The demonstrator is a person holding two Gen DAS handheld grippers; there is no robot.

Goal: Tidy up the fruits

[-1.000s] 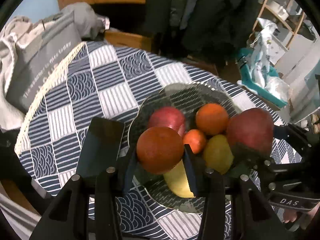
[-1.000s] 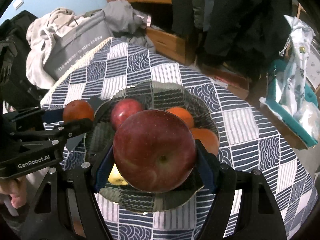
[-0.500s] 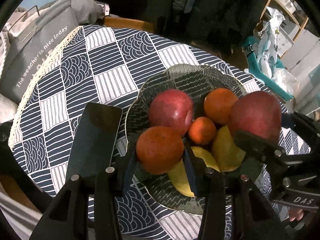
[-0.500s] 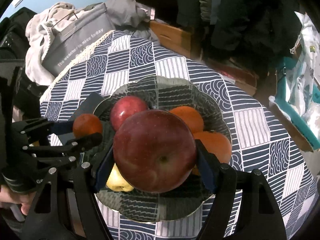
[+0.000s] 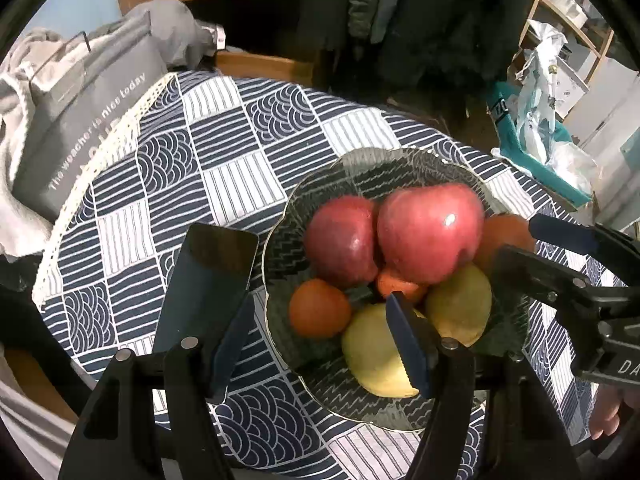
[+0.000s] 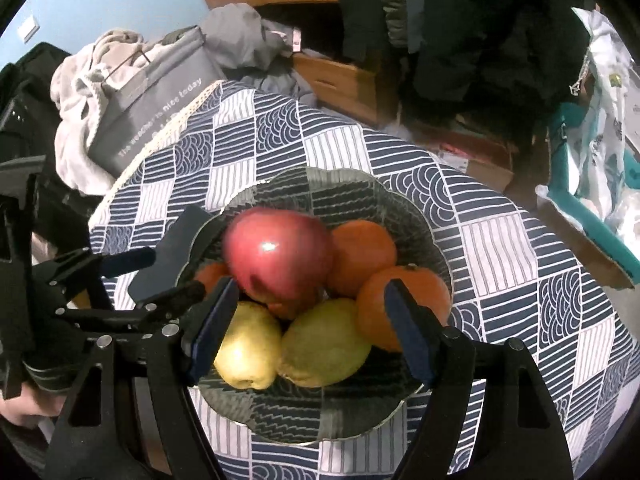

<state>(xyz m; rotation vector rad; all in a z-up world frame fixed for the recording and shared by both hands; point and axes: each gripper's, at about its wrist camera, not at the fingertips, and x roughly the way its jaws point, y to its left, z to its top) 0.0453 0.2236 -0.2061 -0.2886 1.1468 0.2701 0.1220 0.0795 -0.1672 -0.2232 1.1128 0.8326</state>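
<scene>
Both fruits have just been let go. A moment back the left tongs [image 5: 320, 344] were clenched on a small orange [image 5: 319, 308] and the right tongs [image 6: 310, 328] carried the big red apple [image 6: 278, 258]; now both pairs are spreading wider with nothing pinched between the pads. So the drop into the glass bowl [image 5: 276, 240] looks done for these two, and the pile reads as nearly complete.

Nearest the left tongs, the small orange sits on the bowl's near side, between the spread blue pads but clear of them; the right-hand pad overlaps a yellow pear [image 5: 380, 356]. Beside the bowl's left rim a dark phone [image 5: 208, 284] lies flat on the checked cloth.

From the right tongs, two pears [image 6: 324, 344] lie just past the pads. Beyond them the big apple rests on top of the heap, free of the tongs, with two more oranges [image 6: 362, 256] to its right. Seen from the left, a second red apple [image 5: 344, 240] sits touching it.

Farther off, a grey bag [image 6: 156, 100] leans against the table edge.
</scene>
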